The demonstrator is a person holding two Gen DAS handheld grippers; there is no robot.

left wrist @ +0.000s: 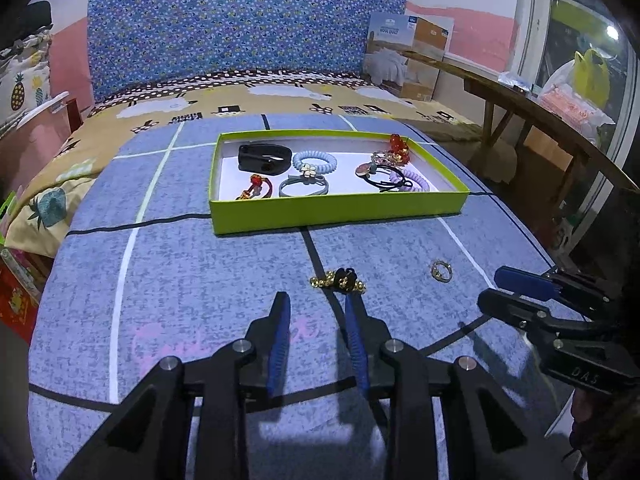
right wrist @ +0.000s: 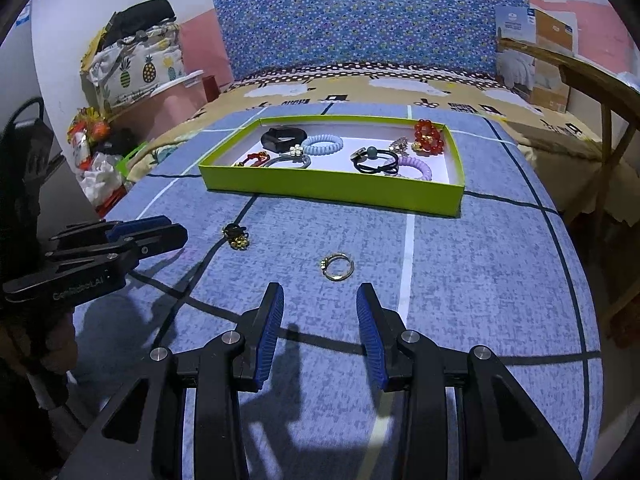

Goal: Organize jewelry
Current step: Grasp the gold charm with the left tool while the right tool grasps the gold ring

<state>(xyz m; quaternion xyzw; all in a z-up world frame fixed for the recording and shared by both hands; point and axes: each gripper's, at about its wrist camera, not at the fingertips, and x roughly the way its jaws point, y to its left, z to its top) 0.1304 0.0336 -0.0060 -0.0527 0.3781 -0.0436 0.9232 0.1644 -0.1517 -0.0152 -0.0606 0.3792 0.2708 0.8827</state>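
Observation:
A green box (left wrist: pixel 336 210) (right wrist: pixel 332 190) on the blue cloth holds several hair ties, a black band (left wrist: pixel 262 156), red beads (right wrist: pixel 429 136) and other pieces. In front of it lie a gold-and-black beaded piece (left wrist: pixel 340 280) (right wrist: pixel 236 237) and a gold ring (left wrist: pixel 440 270) (right wrist: pixel 338 267). My left gripper (left wrist: pixel 316 300) stands open just short of the beaded piece, nothing between its fingers. My right gripper (right wrist: pixel 320 292) is open too, close behind the ring and apart from it. Each gripper shows at the edge of the other's view.
The cloth covers a table beside a bed with a patterned blue headboard (left wrist: pixel 240 20). A wooden bench (left wrist: pixel 540 108) stands to the right, a cardboard box (left wrist: pixel 408 56) behind it. Bags and clutter (right wrist: pixel 132 68) pile up at the left.

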